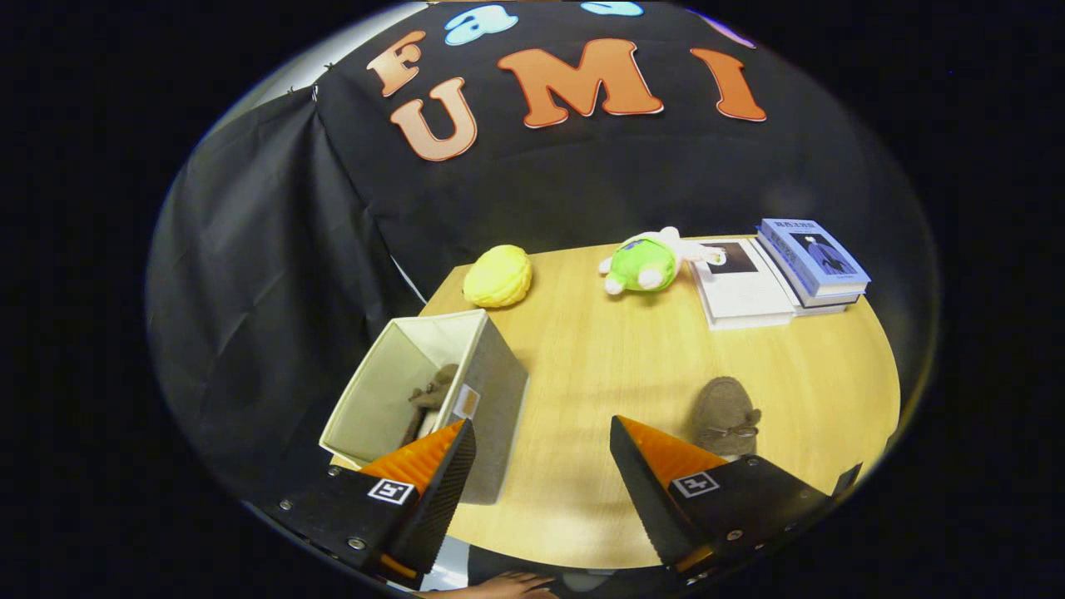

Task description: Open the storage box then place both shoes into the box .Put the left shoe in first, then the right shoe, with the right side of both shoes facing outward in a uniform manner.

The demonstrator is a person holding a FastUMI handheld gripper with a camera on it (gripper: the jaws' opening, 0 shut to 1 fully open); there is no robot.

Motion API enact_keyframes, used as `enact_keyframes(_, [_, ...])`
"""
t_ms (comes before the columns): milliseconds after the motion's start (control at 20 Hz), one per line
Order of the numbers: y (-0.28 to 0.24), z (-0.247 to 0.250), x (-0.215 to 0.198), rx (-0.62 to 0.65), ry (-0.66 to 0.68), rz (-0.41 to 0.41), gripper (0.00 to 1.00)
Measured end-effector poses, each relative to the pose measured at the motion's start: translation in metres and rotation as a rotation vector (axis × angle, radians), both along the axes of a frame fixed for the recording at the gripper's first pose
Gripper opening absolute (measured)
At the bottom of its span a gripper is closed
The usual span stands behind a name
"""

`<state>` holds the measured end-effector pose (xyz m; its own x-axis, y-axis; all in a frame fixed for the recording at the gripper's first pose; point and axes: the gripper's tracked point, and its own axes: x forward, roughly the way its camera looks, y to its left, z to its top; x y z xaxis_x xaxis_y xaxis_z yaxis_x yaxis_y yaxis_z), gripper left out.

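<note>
One brown shoe [433, 398] already lies inside the open storage box [499, 391] at near left, so the gripper [541, 449], fingers spread and empty, hovers beside the second shoe [725, 412] at near right.

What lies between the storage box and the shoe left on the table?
Only bare tabletop in the gripper view. The box, one shoe already inside, and the shoe flank the open gripper, which holds nothing.

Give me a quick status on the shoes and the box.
Gripper jaws open, empty, above the table. One shoe in the open storage box; second shoe on table, beside the right jaw. Path clear.
</note>
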<state>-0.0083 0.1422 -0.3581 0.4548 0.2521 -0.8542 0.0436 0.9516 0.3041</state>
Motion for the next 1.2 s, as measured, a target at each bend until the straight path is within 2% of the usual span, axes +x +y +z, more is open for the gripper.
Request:
enact_keyframes(350, [-0.083, -0.033, -0.033, -0.139, 0.037, -0.002, 0.96])
enact_keyframes(550, [-0.107, -0.062, -0.052, -0.169, 0.085, -0.001, 0.95])
enact_keyframes(900, [-0.141, -0.126, -0.077, -0.193, 0.208, -0.06, 0.89])
enact_keyframes(1050, [-0.148, -0.147, -0.083, -0.179, 0.237, -0.086, 0.84])
enact_keyframes(1200, [-0.16, -0.156, -0.073, -0.205, 0.202, -0.115, 0.74])
